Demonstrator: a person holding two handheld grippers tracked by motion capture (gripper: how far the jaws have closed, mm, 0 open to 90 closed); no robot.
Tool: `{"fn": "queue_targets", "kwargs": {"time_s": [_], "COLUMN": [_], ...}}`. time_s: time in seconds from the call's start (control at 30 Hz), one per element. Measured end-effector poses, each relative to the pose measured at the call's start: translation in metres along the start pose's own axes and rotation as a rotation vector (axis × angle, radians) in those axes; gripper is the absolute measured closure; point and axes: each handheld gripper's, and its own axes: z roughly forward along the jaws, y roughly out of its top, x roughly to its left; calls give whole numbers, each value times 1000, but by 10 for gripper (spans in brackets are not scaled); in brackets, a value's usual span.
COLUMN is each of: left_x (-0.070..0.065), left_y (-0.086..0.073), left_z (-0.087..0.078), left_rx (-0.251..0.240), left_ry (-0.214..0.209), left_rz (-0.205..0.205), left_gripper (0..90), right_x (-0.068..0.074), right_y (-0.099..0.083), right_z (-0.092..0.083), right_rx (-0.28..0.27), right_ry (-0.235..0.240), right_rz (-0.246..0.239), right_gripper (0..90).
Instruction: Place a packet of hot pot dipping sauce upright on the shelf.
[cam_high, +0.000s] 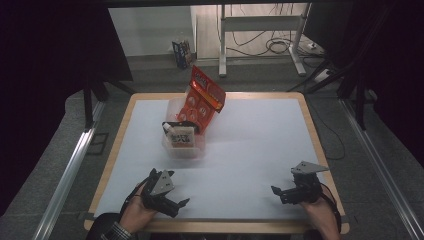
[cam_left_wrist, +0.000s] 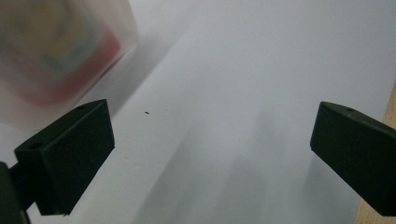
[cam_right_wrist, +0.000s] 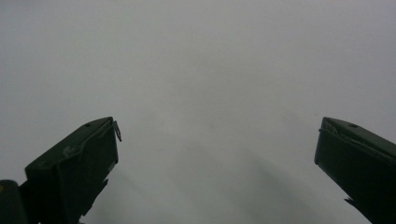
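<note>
A clear plastic bin (cam_high: 183, 148) stands on the white table mat (cam_high: 260, 145), left of centre. A red snack bag (cam_high: 202, 100) leans upright out of its far end, and a small white packet with dark print (cam_high: 180, 136) lies inside at the front. My left gripper (cam_high: 175, 197) rests near the front edge, below the bin, jaws wide apart and empty. In the left gripper view the blurred bin (cam_left_wrist: 56, 56) fills the upper left, beyond the open left gripper (cam_left_wrist: 212, 154). My right gripper (cam_high: 280, 192) rests at the front right, open and empty. The right gripper (cam_right_wrist: 217, 163) faces bare mat.
The mat covers a wooden table (cam_high: 312, 125) whose edge shows all round. Beyond the far edge are a desk frame (cam_high: 260, 30), cables on the floor (cam_high: 280, 47) and a small box (cam_high: 182, 52). Metal rails (cam_high: 70, 170) run along both sides.
</note>
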Motion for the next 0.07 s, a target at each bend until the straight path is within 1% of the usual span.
{"fn": "queue_targets", "kwargs": {"time_s": [0.07], "left_x": [0], "left_y": [0], "left_z": [0], "left_rx": [-1], "left_ry": [0], "left_rz": [0], "left_gripper": [0], "right_x": [0], "right_y": [0], "right_z": [0], "right_rx": [6], "right_ry": [0], "right_rz": [-6], "right_gripper": [0]}}
